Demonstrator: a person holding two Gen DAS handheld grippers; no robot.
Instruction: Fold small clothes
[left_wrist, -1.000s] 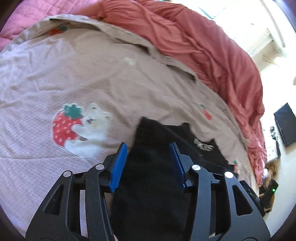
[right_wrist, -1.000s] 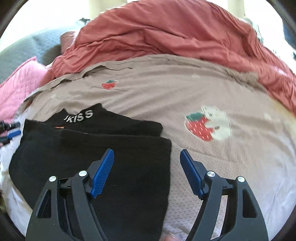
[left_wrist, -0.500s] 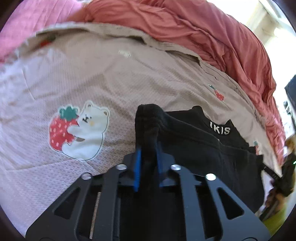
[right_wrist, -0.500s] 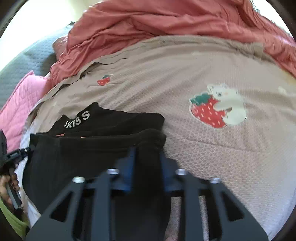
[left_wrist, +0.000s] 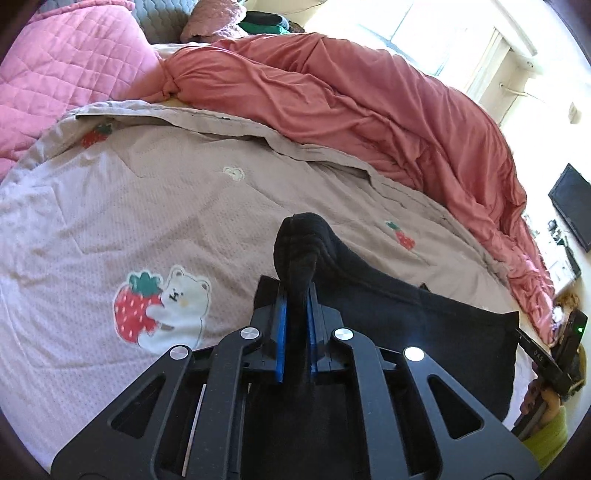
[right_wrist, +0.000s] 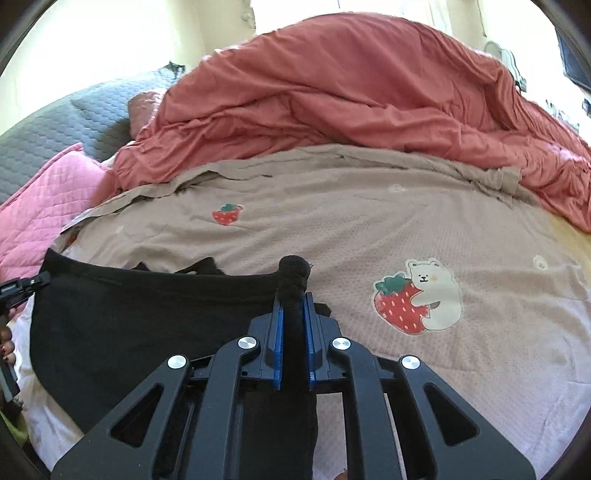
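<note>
Both hand-held grippers, left (left_wrist: 295, 325) and right (right_wrist: 293, 328), were clamped on the black garment (left_wrist: 424, 332); you held its edge stretched sideways between them above the bed (left_wrist: 147, 206).

My left gripper (left_wrist: 295, 328) clamped tight on a bunched corner of the black garment (left_wrist: 406, 332), blue pads pressed close, my right gripper (right_wrist: 293, 332) likewise pinched on its other corner, both pointing forward
</note>
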